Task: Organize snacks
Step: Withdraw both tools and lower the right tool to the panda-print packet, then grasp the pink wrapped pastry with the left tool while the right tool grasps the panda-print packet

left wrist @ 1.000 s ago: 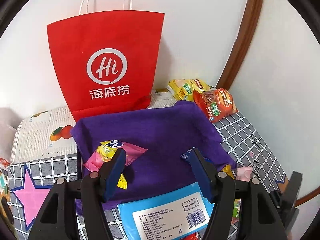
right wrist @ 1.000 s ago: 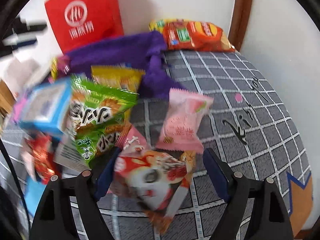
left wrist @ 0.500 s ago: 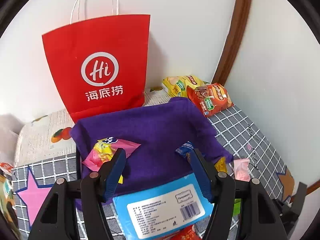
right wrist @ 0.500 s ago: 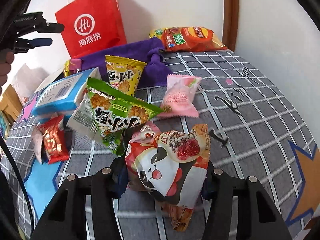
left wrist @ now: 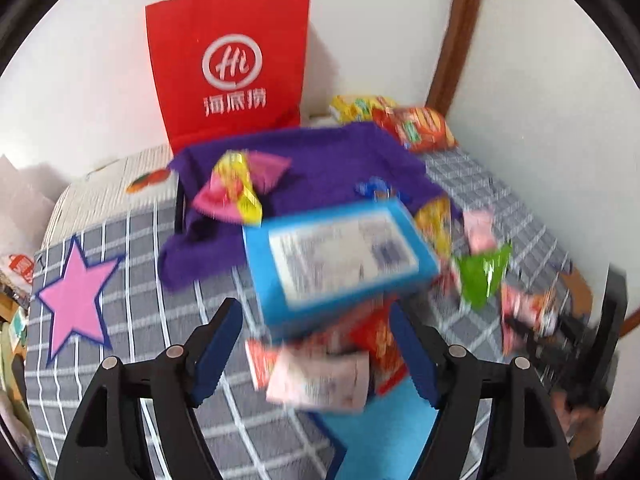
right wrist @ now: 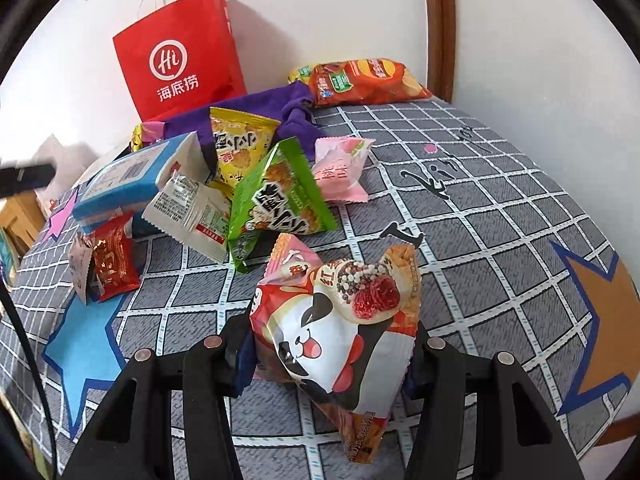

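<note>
My right gripper [right wrist: 328, 344] is shut on a red-and-white panda snack packet [right wrist: 336, 332], held just above the checked bedcover. My left gripper [left wrist: 316, 320] is open and its jaws are widening. It hangs over the snack pile, with a pink-white packet [left wrist: 320, 376] and a red packet [left wrist: 380, 336] lying between its fingers, untouched. Just beyond them sits a blue box [left wrist: 340, 256]. The purple cloth-lined basket [left wrist: 328, 160] behind it holds a pink-yellow packet [left wrist: 236, 188]. The left wrist view is blurred.
A red paper bag [right wrist: 176, 64] stands against the wall behind the basket [right wrist: 256, 108]. Chip bags [right wrist: 360, 80] lie at the far corner. Green [right wrist: 276, 196], yellow [right wrist: 236, 144], pink [right wrist: 340, 168] and white [right wrist: 188, 212] packets crowd around the blue box [right wrist: 132, 184].
My left gripper has drawn back and sunk from over the purple basket to the pile by the blue box, its jaws wider. My right gripper has closed on the panda packet.
</note>
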Demonstrator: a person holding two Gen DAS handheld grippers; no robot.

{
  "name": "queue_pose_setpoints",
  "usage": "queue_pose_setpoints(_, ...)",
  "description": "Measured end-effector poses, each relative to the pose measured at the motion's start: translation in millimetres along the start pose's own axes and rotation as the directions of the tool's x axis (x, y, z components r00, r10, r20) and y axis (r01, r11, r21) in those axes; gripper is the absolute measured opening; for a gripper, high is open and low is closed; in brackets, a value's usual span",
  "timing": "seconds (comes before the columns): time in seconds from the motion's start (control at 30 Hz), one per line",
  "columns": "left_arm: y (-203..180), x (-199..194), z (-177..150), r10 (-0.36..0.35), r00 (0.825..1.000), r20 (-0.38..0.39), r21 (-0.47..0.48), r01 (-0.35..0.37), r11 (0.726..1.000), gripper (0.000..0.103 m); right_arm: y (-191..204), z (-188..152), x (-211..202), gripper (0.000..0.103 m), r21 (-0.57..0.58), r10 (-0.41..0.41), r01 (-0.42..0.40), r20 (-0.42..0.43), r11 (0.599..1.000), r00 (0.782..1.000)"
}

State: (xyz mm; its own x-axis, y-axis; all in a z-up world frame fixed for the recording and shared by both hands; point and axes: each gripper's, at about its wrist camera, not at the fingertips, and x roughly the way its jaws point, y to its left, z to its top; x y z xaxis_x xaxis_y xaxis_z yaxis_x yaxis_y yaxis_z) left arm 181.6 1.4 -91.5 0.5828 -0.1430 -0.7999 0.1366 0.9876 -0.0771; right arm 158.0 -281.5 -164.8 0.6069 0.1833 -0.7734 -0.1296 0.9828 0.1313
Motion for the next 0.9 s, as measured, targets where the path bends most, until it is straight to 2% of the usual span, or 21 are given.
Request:
queue_pose_setpoints(0.2,-3,21,-41,0.000,0.998,-0.058,-0.001,0.000,1.000,0.076,2,-4,3,0.053,-0.002,-0.012,0.012,-0.007,1.000,1.000)
queue_pose_setpoints(0.37,-3,41,-55,-0.033,0.996,-0.085,-0.006,0.033,0.999,0.076,5,-7,2,0.053,-0.021,-0.023,0.023,-0.002,1.000,1.000)
queue_pose_setpoints(0.43,-5,47,-57,-0.020,0.996,-0.089,0.002,0.020,1.000,0.076,5,-7,2,0.053,-0.021,-0.025,0.025,-0.005,0.999,1.000)
queue_pose_setpoints(0.63,-7,59,-62,0.044,0.997,-0.067,0.032,-0.042,0.999,0.076,7,-5,2,0.053,-0.040,-0.043,0.042,-0.014,0.998,0.999)
queue_pose_setpoints(0.73,-10,62,-62,0.068,0.997,-0.045,0.053,-0.065,0.996,0.079,9,-4,3,0.053,-0.048,-0.051,0.050,-0.018,0.998,0.999)
queue_pose_setpoints(0.9,-7,60,-65,0.048,0.999,-0.025,0.046,-0.047,0.998,0.082,10,-3,3,0.053,-0.055,-0.058,0.057,-0.021,0.997,0.998)
